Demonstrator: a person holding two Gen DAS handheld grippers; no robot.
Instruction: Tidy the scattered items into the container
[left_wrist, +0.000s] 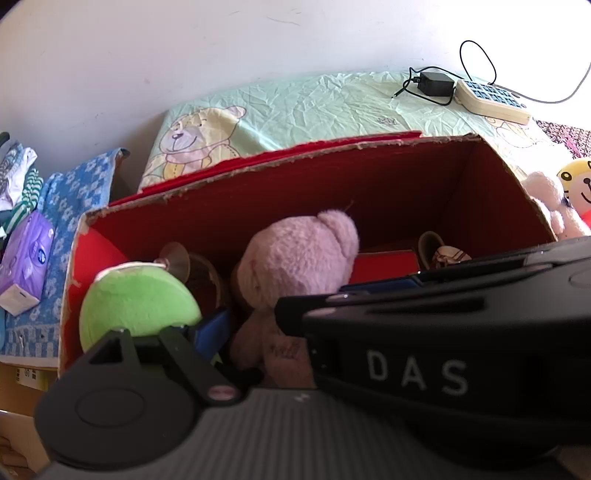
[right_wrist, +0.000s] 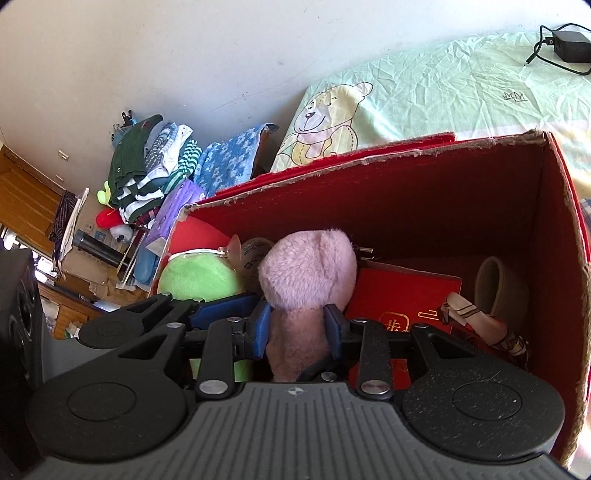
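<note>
A red cardboard box (left_wrist: 258, 192) (right_wrist: 406, 184) stands on the bed. Inside it are a pink plush bear (left_wrist: 295, 266) (right_wrist: 306, 273), a green plush toy (left_wrist: 136, 299) (right_wrist: 199, 275), a red packet (right_wrist: 402, 291), a tape roll (right_wrist: 495, 288) and a patterned cloth (right_wrist: 480, 321). My right gripper (right_wrist: 297, 330) is shut on the pink bear's lower body inside the box. My left gripper (left_wrist: 207, 332) is beside the green toy; the right gripper's black body (left_wrist: 443, 332) hides its right finger. Only one blue finger (left_wrist: 212, 328) shows.
A green bear-print sheet (left_wrist: 314, 99) covers the bed behind the box, with a black adapter (left_wrist: 436, 83) and a keypad device (left_wrist: 491, 99). More plush toys (left_wrist: 565, 199) lie right of the box. Tissues (left_wrist: 26, 258), a blue towel (left_wrist: 74, 206) and stacked clothes (right_wrist: 147, 166) lie left.
</note>
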